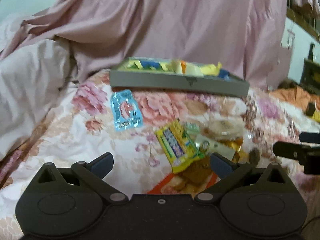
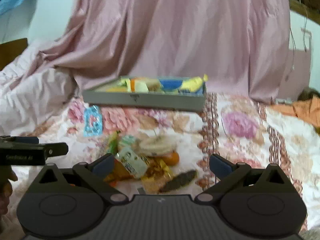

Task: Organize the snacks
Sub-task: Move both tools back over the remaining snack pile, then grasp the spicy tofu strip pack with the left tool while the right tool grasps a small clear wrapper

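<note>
The loose snacks lie in a heap on the flowered bedspread [image 2: 250,124], straight ahead of both my tongs and just beyond their tips. Farther ahead, past the heap, sits the long grey tray with low walls [image 2: 144,100], already partly filled with yellow, blue and orange wrappers, its long side across my line of reach.

From my left tongs [image 1: 161,162], the yellow rectangular packet with a blue band [image 1: 177,146] lies just ahead and a little right of centre, its long axis slanting from far-left to near-right, the near end almost between the tips. A light blue foil sachet [image 1: 126,110] lies apart, farther ahead and to the left, close to the tray's front wall. My left tongs are spread wide and pinch nothing; I judge them the nearer pair for the yellow packet.

My right tongs [image 2: 161,164] are also spread wide and empty. Between and just ahead of their tips lie a white-and-green crinkled pouch [image 2: 131,163], gold-wrapped sweets [image 2: 158,170] and a dark brown oblong bar [image 2: 179,181], which slants from near-left to far-right. A round pale biscuit pack [image 2: 158,145] sits just behind them. The pictures are blurred, so finer wrapper detail is lost.
</note>
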Demonstrator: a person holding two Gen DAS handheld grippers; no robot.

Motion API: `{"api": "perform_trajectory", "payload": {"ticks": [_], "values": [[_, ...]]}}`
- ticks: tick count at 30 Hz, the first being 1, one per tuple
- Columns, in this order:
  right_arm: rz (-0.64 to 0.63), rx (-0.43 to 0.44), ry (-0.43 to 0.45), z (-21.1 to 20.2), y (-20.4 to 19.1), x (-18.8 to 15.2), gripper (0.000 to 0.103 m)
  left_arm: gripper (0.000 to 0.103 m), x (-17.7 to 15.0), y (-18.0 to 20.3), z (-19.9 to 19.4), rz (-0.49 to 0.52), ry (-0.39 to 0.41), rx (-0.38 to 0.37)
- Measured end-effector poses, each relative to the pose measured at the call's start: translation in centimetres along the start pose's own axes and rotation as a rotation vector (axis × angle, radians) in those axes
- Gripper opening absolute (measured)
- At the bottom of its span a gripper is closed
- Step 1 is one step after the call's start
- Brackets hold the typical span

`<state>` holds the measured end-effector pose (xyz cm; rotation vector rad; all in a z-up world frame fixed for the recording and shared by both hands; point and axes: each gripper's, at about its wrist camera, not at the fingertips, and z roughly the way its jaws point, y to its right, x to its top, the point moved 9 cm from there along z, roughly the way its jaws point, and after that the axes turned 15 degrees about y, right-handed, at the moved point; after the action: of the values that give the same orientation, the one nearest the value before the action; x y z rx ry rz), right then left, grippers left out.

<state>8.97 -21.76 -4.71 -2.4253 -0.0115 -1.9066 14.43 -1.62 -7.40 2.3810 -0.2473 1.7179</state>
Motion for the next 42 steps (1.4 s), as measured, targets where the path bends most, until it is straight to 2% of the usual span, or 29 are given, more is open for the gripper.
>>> {"api": "perform_trajectory", "payload": {"ticks": [12, 18, 24, 31, 38, 42], "values": [[0.02, -0.018, -0.194, 3.1, 0.2, -3.4, 0.103, 0.102, -3.2, 0.6, 3.2, -0.006, -0.173, -0.074], [0.089, -0.034, -0.26, 4.8, 1.1, -4.3, 0.103, 0.102, -4.4, 1.6, 4.8, 0.058, -0.236, -0.12], [0.112, -0.066, -0.297, 7.1, 2.0, -4.9, 0.103, 0.102, -4.6, 2.4, 7.0, 0.128, -0.247, -0.153], [0.118, -0.087, -0.35, 9.4, 2.3, -6.1, 0.103, 0.102, -5.1, 2.7, 8.6, 0.157, -0.256, -0.19], [0.117, -0.1, -0.395, 10.4, 2.5, -7.1, 0.102, 0.102, -5.2, 2.6, 9.5, 0.127, -0.273, -0.219], [0.101, -0.124, -0.39, 10.1, 2.7, -7.2, 0.096, 0.088, -5.2, 2.8, 9.2, 0.099, -0.282, -0.248]]}}
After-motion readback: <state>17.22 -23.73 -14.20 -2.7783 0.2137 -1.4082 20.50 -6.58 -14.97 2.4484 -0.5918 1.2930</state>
